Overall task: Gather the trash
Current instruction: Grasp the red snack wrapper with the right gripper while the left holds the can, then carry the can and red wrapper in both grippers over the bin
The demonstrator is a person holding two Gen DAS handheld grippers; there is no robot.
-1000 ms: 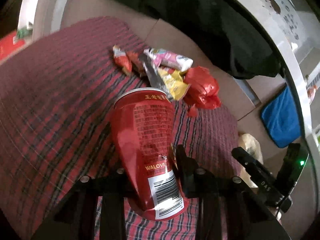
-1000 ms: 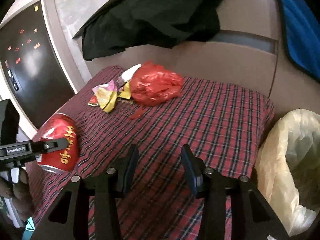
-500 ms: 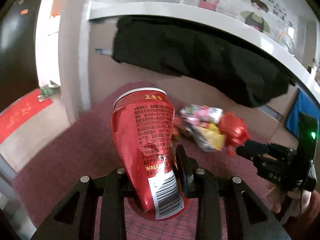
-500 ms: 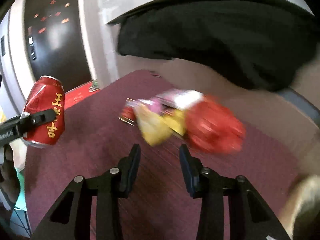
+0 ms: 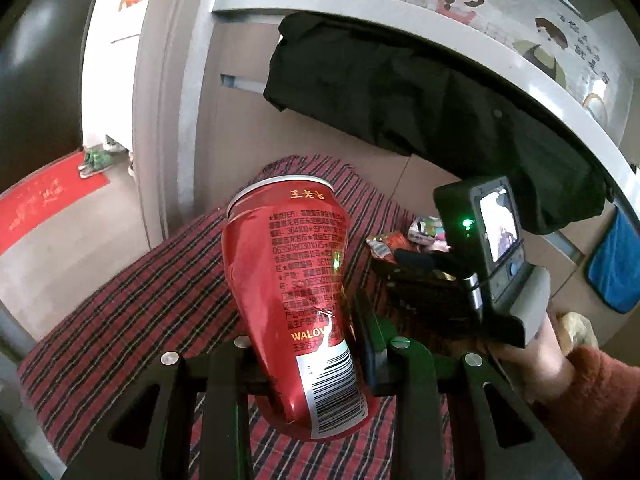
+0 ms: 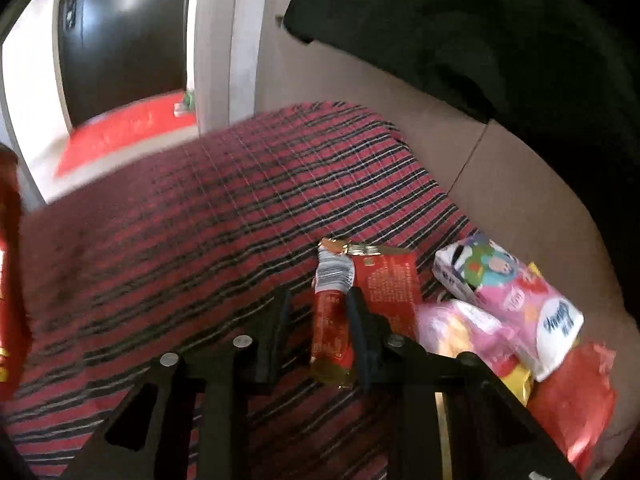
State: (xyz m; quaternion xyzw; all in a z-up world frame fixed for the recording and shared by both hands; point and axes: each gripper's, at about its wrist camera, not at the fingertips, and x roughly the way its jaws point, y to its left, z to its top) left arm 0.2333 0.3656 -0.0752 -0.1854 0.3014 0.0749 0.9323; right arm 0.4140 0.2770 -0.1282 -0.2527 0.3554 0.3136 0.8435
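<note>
Above the plaid cloth [image 5: 132, 300], the left gripper [image 5: 304, 344] pinches a dented red can [image 5: 296, 292]; the right gripper [image 6: 316, 320] is closing around a red wrapper [image 6: 332, 316], pads not yet pressing

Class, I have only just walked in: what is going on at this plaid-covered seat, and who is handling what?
A person holding a gripper in each hand is collecting trash from a red plaid cloth. The left gripper is shut on a dented red drink can, lifted clear of the cloth. The right gripper is closing around a slim red snack wrapper at the edge of the wrapper pile; its pads do not yet clearly pinch it.
</note>
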